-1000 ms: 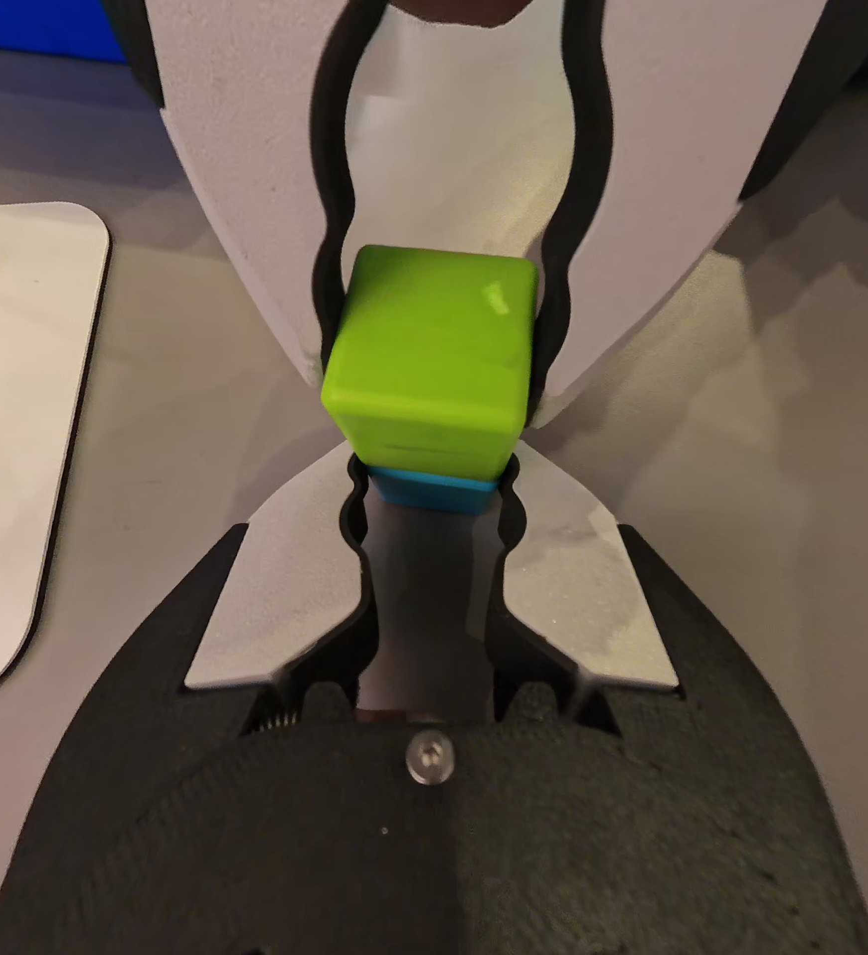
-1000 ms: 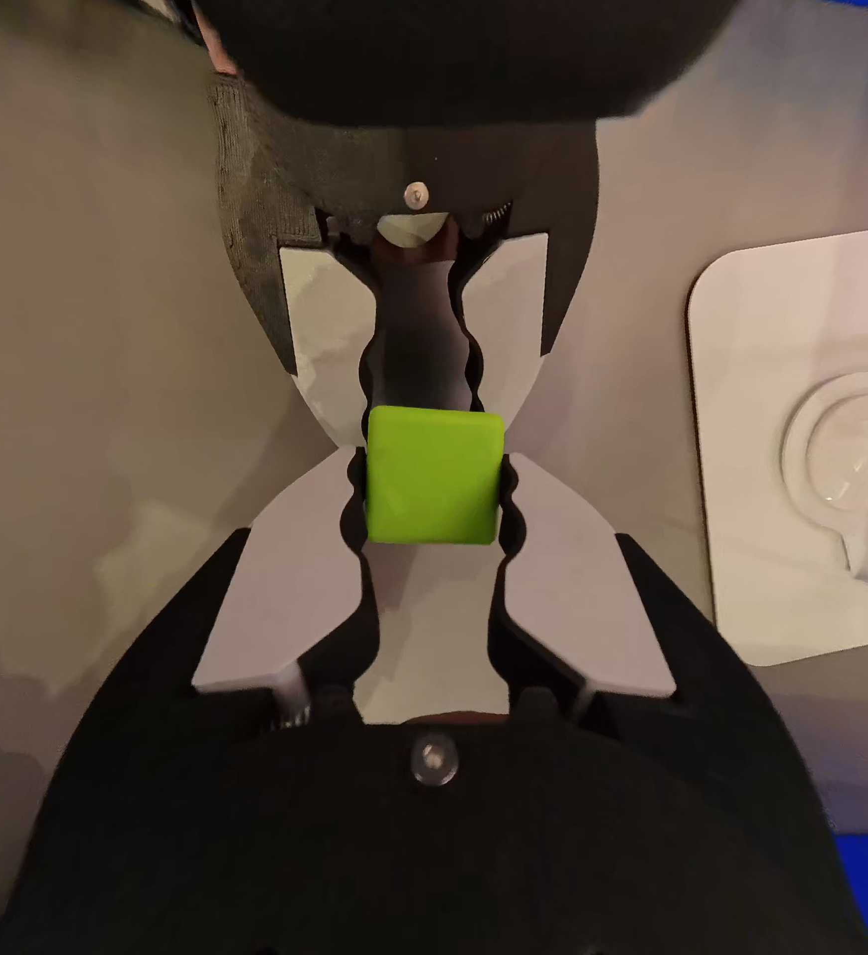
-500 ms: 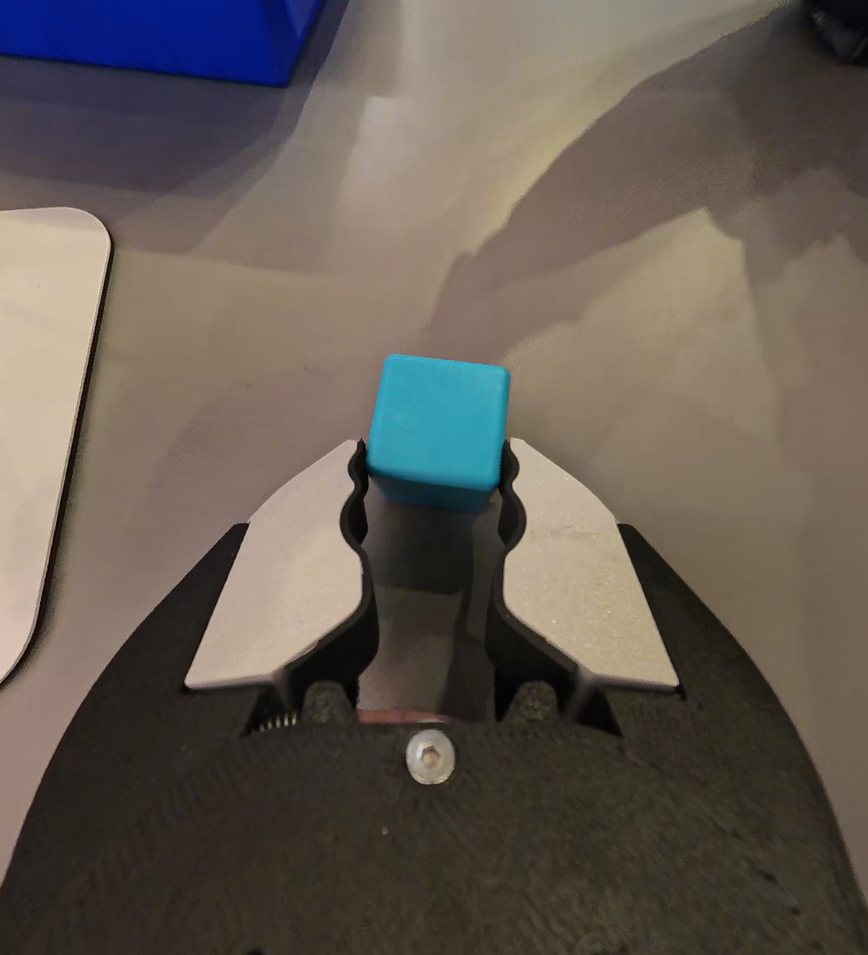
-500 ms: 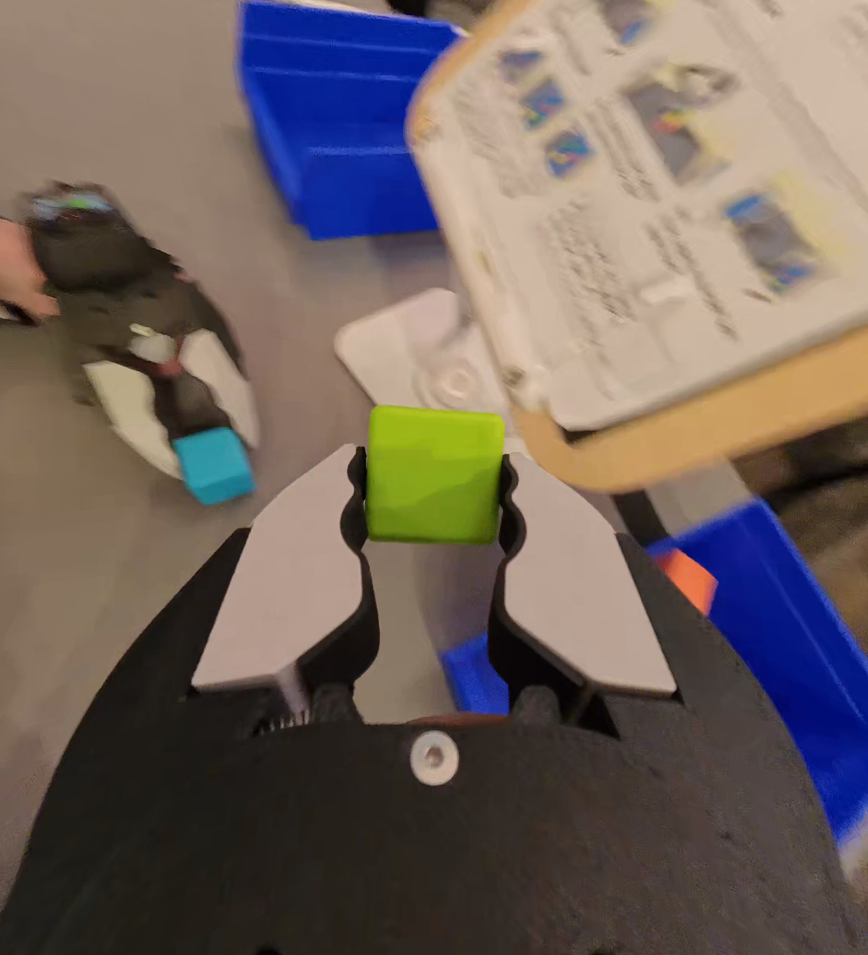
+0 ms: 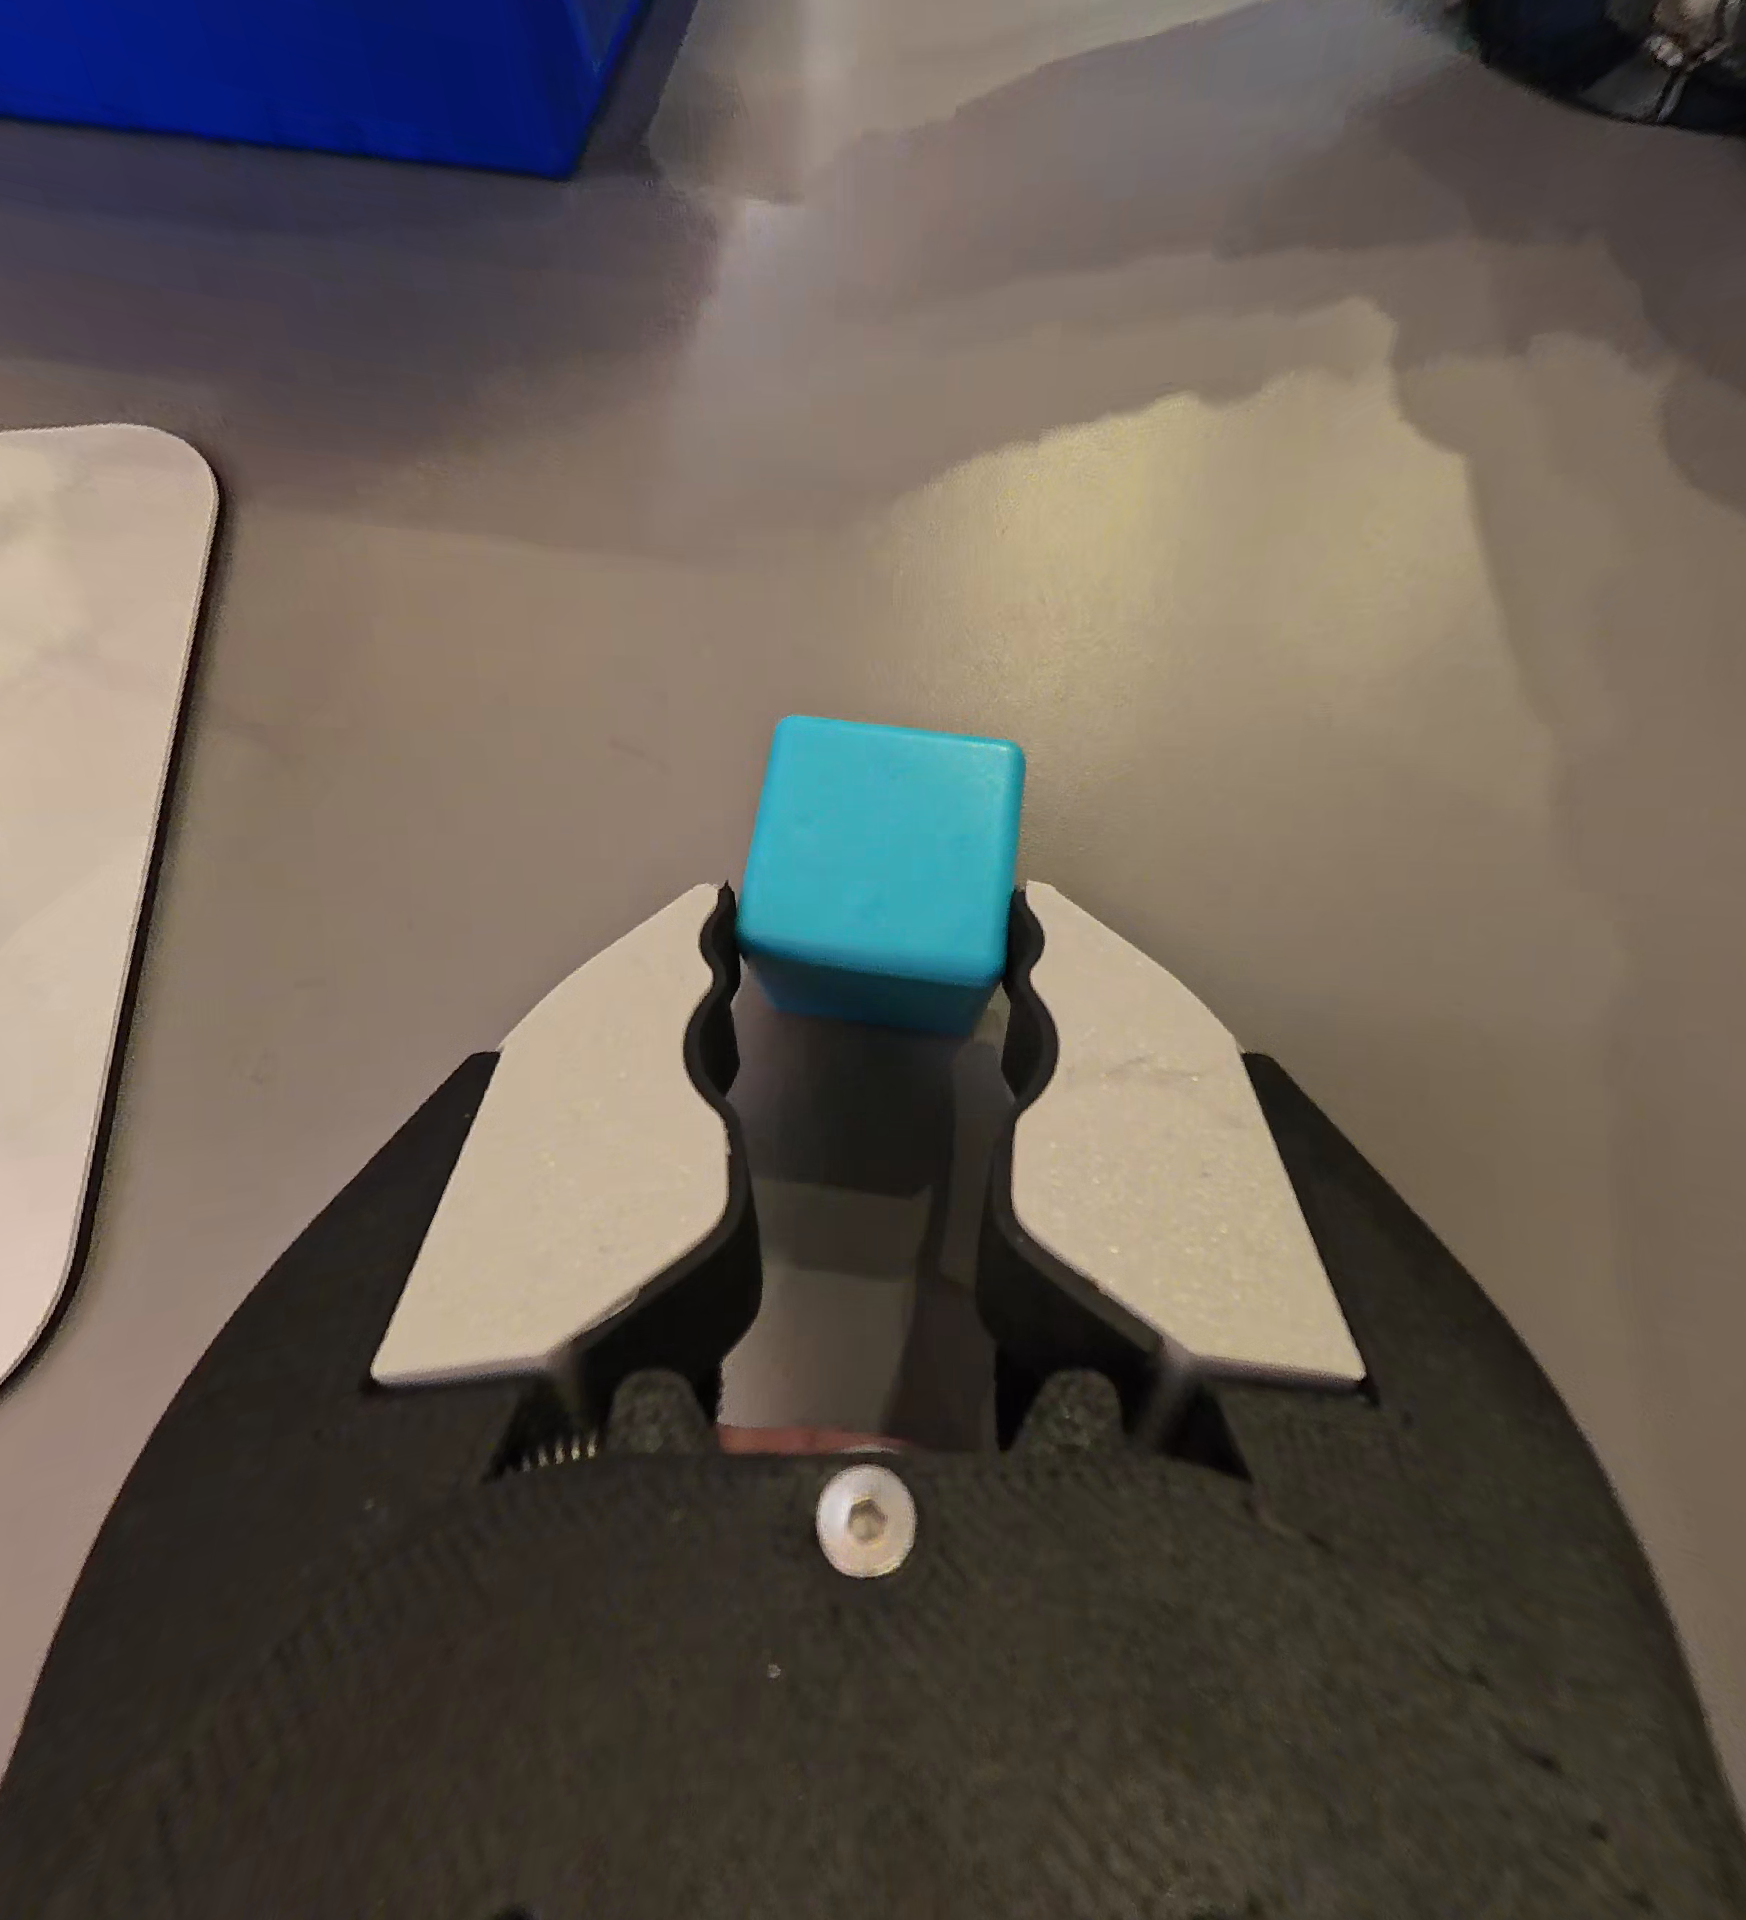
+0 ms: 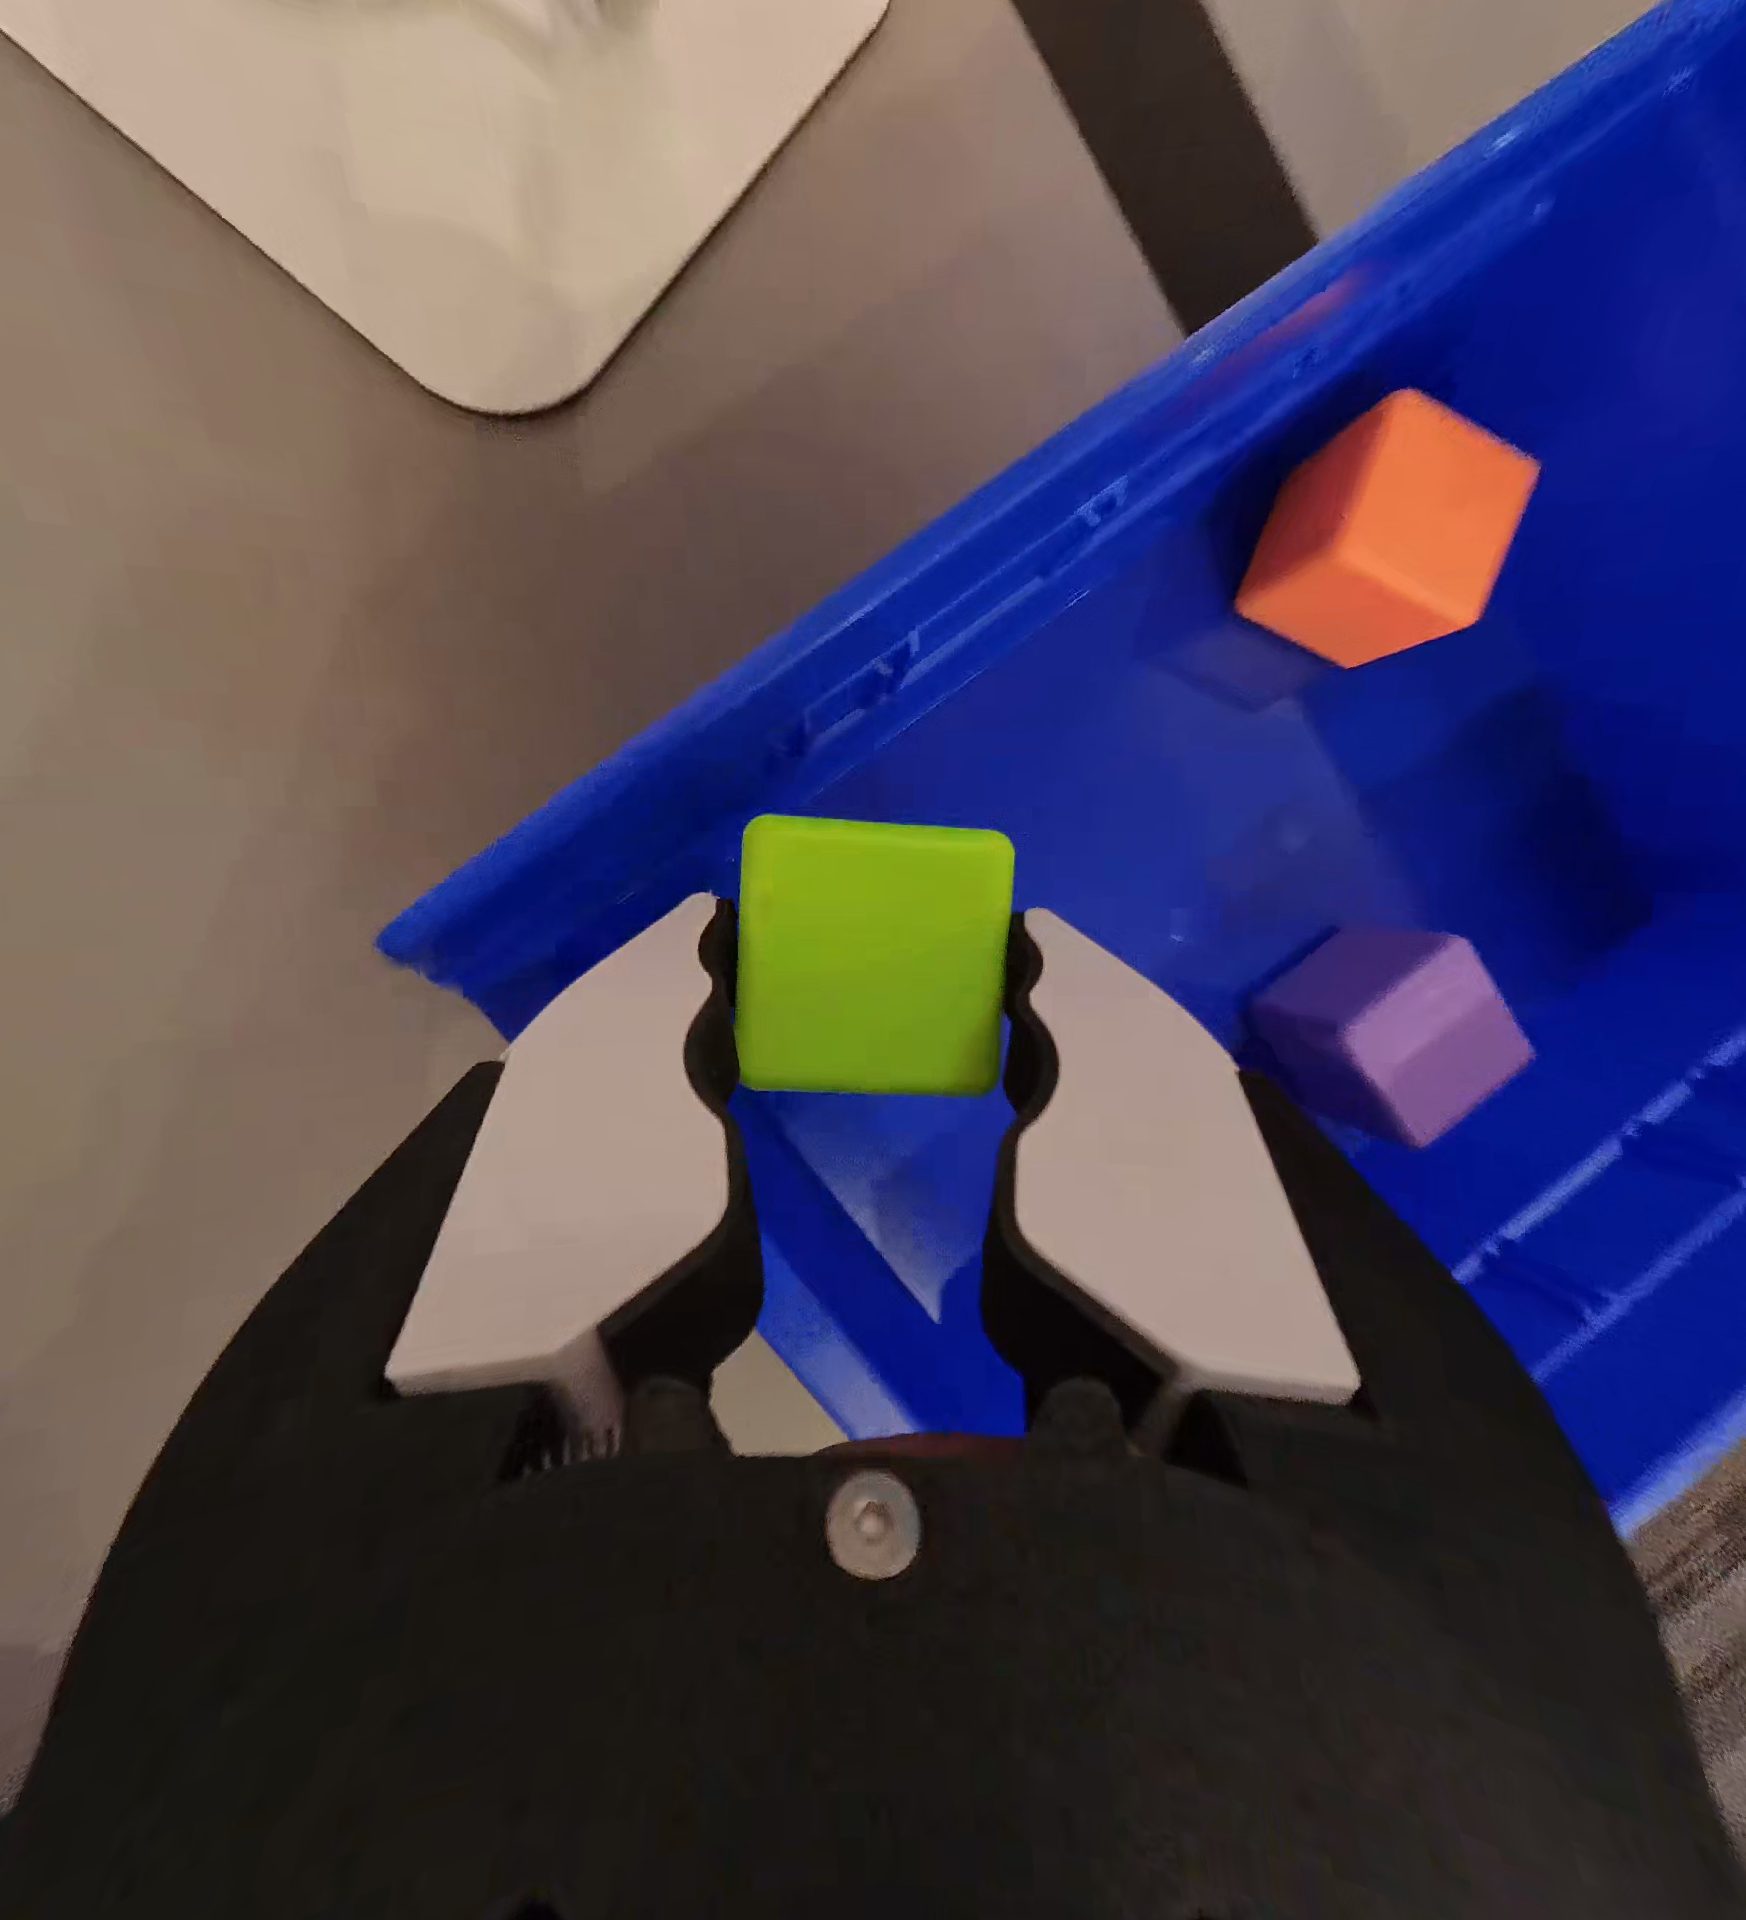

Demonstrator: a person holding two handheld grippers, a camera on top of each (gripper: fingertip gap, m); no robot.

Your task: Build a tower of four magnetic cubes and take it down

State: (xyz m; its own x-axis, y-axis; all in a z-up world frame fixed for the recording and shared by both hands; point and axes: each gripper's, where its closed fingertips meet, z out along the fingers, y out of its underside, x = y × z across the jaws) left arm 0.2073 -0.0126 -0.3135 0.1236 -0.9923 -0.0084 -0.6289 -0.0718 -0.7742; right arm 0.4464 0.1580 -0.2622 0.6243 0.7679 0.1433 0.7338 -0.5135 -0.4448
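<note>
My left gripper (image 5: pixel 874 940) is shut on a teal cube (image 5: pixel 879 862) that rests on the grey table (image 5: pixel 1264 779). My right gripper (image 6: pixel 871 982) is shut on a lime green cube (image 6: pixel 874 961) and holds it over the near wall of a blue bin (image 6: pixel 1056 748). An orange cube (image 6: pixel 1388 530) and a purple cube (image 6: pixel 1388 1029) lie inside that bin, to the right of the green cube.
A white rounded plate (image 5: pixel 27 883) lies on the table left of the left gripper; it also shows in the right wrist view (image 6: pixel 474 177). Another blue bin (image 5: pixel 277 73) stands at the far left. Dark clutter (image 5: pixel 1679 62) sits at the far right corner. The left gripper's tips are roughly 30 centimetres from the right gripper's.
The right gripper pulled the green cube off the teal cube and swung it away to the blue bin. The left gripper stayed on the teal cube.
</note>
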